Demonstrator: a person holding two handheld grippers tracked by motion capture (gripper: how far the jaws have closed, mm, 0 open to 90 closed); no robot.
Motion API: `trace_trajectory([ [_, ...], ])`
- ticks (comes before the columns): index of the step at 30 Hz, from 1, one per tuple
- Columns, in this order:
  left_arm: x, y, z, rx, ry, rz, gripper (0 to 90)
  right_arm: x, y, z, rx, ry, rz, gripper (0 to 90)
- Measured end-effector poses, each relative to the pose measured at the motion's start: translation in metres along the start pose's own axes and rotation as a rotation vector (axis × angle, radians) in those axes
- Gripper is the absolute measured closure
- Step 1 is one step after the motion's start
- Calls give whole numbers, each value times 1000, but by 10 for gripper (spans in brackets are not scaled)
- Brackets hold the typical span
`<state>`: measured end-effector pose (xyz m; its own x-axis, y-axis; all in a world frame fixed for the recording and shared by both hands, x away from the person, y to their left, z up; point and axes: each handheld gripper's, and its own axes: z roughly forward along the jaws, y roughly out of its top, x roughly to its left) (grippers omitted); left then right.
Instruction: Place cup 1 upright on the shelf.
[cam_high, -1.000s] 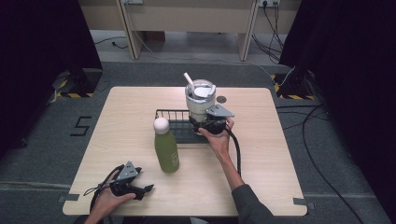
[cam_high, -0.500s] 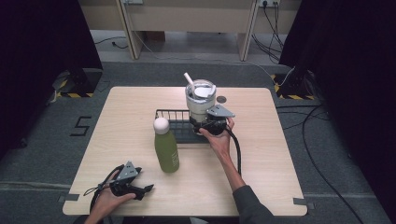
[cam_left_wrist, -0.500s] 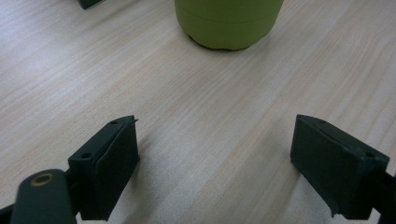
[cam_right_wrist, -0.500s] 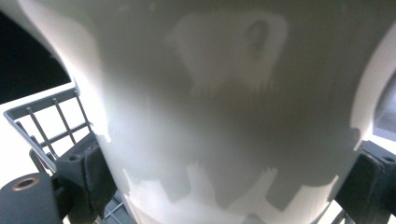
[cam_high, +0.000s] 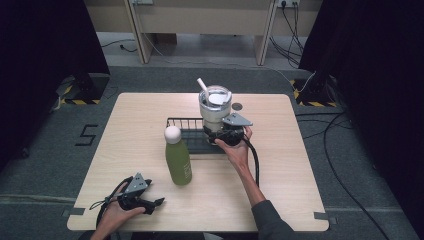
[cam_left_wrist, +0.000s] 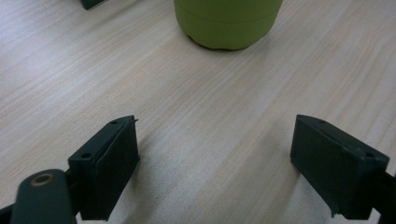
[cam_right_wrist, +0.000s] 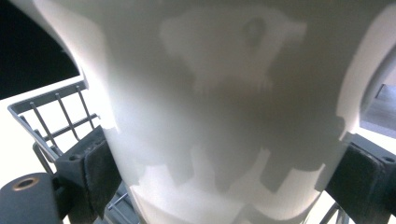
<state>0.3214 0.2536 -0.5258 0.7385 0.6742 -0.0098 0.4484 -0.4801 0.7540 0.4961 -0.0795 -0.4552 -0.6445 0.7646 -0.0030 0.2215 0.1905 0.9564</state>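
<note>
1. Tumbler (cam_high: 215, 107): pale, lidded, with a straw, standing upright in the wire rack (cam_high: 181, 123) just behind the middle of the worktop (cam_high: 130, 120), toward the far edge.
2. Right claw (cam_high: 216, 131): clamped on the tumbler's lower body. In the right gripper view both pads (cam_right_wrist: 100, 175) press the cup wall (cam_right_wrist: 224, 116), with the rack wires close under and to the left.
3. Step in hand, as I read it: the tumbler is gripped at the rack, either about to be lifted out or just set in; I cannot tell which.
4. Next move, if lifting: go straight up until the base clears the rack rim, keeping it upright, since the straw lid may spill.
5. Green bottle (cam_high: 177, 157): white cap, upright, just in front of the rack's near left corner. It crowds any sweep that way.
6. Left claw (cam_high: 156, 202): jaws wide, nothing between them, resting near the worktop's near left corner.
7. Open room: bare worktop to the right of the rack and along the near edge.
</note>
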Motion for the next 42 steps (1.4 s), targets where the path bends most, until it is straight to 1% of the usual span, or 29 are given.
trace_trajectory([
  [1, 0, 0, 0, 0, 0, 0, 144, -1, 0, 0, -1, 6, -4, 95],
  [6, 0, 0, 0, 0, 0, 1, 144, -4, -1, -1, -6, 34, 8, 93],
  [9, 0, 0, 0, 0, -1, 1, 144, -4, -1, -2, -7, 31, 8, 94],
  [12, 0, 0, 0, 1, -2, 1, 144, -4, -1, -4, -6, 24, -3, 95],
  [13, 0, 0, 0, 1, -3, 1, 144, -4, -2, -6, -7, 26, 5, 94],
  [16, 0, 0, 0, 1, -2, 1, 144, -4, -3, -7, -9, 27, 8, 94],
  [20, 0, 0, 0, 0, -1, 1, 144, -3, -1, -11, 5, 19, 3, 94],
  [22, 0, 0, 0, 1, -2, 1, 144, -3, 1, -14, 18, 23, 6, 97],
  [24, 0, 0, 0, 1, -3, 1, 144, -4, 1, -15, 19, 24, -1, 97],
  [30, 0, 0, 0, 1, -3, 1, 144, -3, 0, -24, 26, 22, -9, 133],
  [31, 0, 0, 0, 1, -3, 1, 144, -4, 0, -29, 28, 23, -17, 149],
  [34, 0, 0, 0, 1, -3, 1, 144, -5, 0, -33, 29, 14, -17, 147],
  [36, 0, 0, 0, 1, -2, 1, 144, -6, 0, -38, 26, 11, -5, 148],
  [39, 0, 0, 0, 1, -3, 1, 143, -7, 0, -44, 20, 9, -11, 148],
  [42, 0, 0, 0, 1, -3, 1, 143, -7, 0, -48, 15, 6, -5, 149],
])
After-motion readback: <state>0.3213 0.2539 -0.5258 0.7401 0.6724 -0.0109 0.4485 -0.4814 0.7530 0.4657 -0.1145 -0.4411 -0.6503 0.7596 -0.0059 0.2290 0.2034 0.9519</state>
